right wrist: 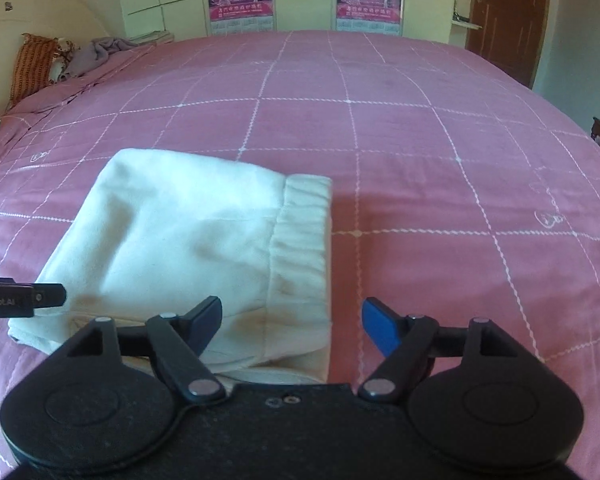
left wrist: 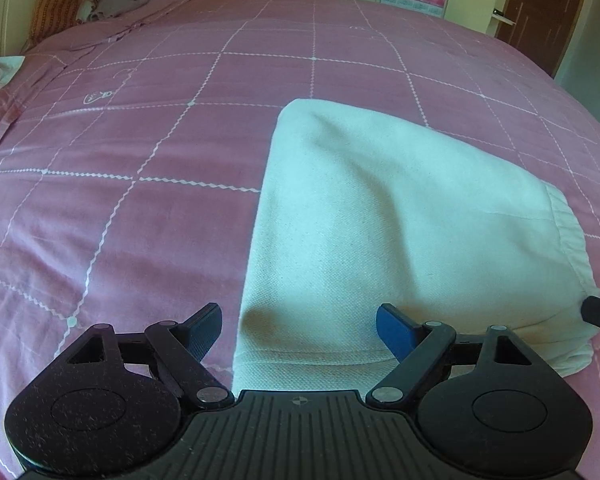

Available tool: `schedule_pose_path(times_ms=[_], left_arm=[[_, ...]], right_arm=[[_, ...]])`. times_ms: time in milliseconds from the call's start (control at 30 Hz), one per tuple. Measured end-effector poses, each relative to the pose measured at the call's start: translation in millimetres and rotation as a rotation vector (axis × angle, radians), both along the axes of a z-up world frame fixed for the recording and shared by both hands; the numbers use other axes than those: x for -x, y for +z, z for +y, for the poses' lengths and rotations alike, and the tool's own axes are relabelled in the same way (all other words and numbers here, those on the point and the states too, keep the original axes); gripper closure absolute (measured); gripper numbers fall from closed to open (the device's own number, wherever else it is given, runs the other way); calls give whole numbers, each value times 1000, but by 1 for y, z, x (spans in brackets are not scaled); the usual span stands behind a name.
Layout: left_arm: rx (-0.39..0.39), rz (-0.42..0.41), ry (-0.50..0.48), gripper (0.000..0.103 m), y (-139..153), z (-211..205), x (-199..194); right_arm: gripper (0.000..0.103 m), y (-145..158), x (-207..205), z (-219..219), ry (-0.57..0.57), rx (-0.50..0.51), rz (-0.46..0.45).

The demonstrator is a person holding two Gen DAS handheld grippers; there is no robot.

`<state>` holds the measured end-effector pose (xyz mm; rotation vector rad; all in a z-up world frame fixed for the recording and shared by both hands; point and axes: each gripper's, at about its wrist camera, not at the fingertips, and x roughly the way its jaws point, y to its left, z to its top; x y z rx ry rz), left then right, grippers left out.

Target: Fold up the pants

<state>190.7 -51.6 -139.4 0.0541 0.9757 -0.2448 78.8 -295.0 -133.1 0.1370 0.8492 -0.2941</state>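
Both tongs are gaping wide, gripping nothing. The left gripper point(left wrist: 299, 330) is hovering over the near left edge of the folded white cotton pants point(left wrist: 400, 220), the right gripper point(right wrist: 292, 326) over their gathered waistband end. Both housings are hiding the near hem. The pink checked bedspread point(right wrist: 420, 140) is lying underneath.

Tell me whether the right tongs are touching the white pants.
Cannot tell. In the right wrist view the right tongs stand open over the waistband edge of the white pants, pinching nothing, but no view plainly shows contact or a gap.
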Motion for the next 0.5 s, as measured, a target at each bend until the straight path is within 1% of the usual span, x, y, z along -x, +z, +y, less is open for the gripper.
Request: schedule_pose_path(times_ms=[100, 200, 267, 367, 500], left_arm=[[36, 25, 6, 19, -7, 4, -7], [61, 49, 5, 18, -14, 6, -14], [103, 84, 15, 16, -20, 10, -21], [187, 146, 32, 16, -30, 16, -31], [233, 173, -6, 17, -37, 15, -39]], right_arm=[[22, -8, 1, -16, -29, -71, 16], [21, -17, -2, -26, -33, -147, 35], [21, -22, -5, -31, -40, -194, 44], [22, -26, -11, -36, -31, -262, 53], [23, -38, -20, -45, -29, -362, 65]])
